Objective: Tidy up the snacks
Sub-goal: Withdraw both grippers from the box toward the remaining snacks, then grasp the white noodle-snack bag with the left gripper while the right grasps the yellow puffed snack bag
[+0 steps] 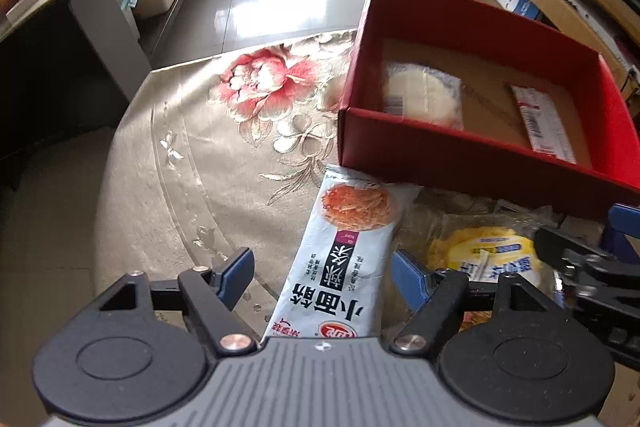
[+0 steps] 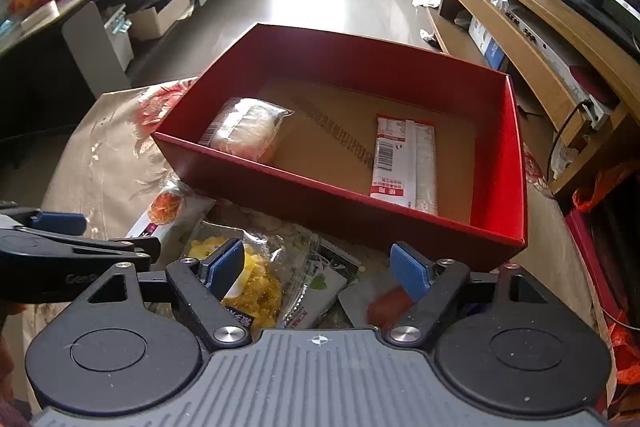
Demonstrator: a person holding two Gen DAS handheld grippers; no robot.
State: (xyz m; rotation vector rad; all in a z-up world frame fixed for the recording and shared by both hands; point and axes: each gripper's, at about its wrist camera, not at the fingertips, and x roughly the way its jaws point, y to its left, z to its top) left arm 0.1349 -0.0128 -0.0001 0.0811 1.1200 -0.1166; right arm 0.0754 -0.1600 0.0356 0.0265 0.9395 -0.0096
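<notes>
Left gripper [image 1: 322, 273], jaws apart, straddles the white packet [image 1: 340, 255] at lower centre, below the red box [image 1: 460, 163]. Right gripper [image 2: 320, 269], also apart, hovers over the yellow snack [image 2: 256, 283]. Centre pads on each packet's width before closing.

Left gripper [image 1: 322, 273], right gripper [image 2: 318, 269]: jaws apart, angled down.

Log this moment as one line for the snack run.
left gripper: open over white noodle-snack packet | right gripper: open over yellow snack bag | red box: two packets inside
</notes>
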